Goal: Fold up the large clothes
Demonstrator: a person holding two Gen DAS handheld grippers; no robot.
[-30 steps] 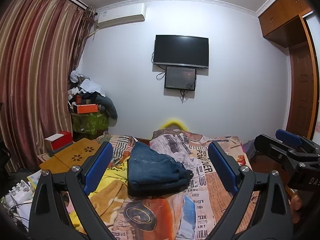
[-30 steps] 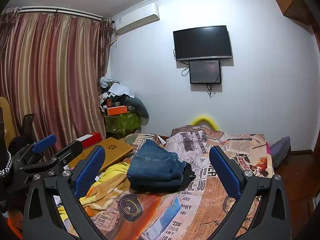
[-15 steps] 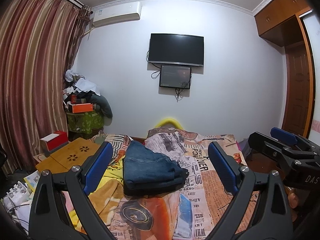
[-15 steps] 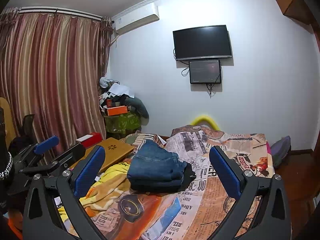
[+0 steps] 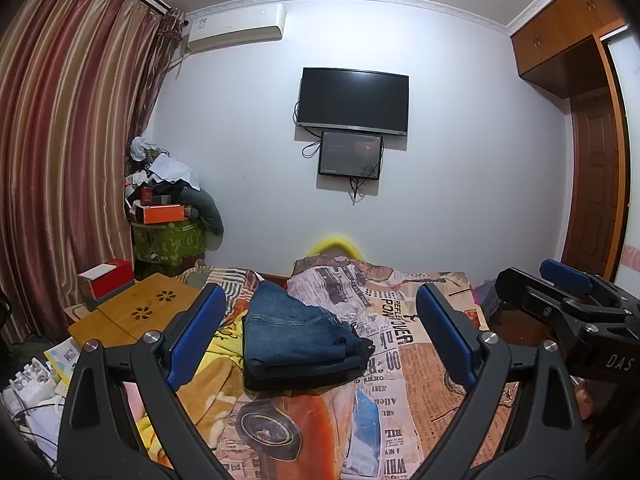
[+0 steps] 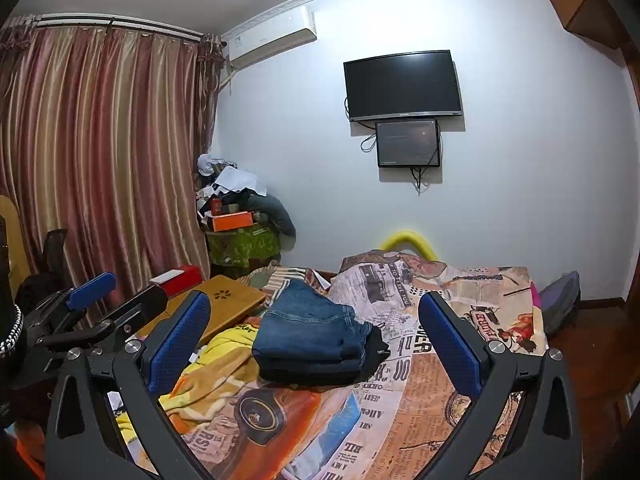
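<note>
My left gripper (image 5: 318,336) and right gripper (image 6: 314,344) both spread wide, holding nothing. Folded jeans (image 5: 296,334) sit stacked mid-bed on newspaper-print bedspread (image 5: 400,368), beside yellow blanket (image 6: 216,364), clear of my fingers.

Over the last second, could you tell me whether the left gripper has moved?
Yes. In its own view the television slid left, then partly back right, so the left gripper swung right, then left.
</note>
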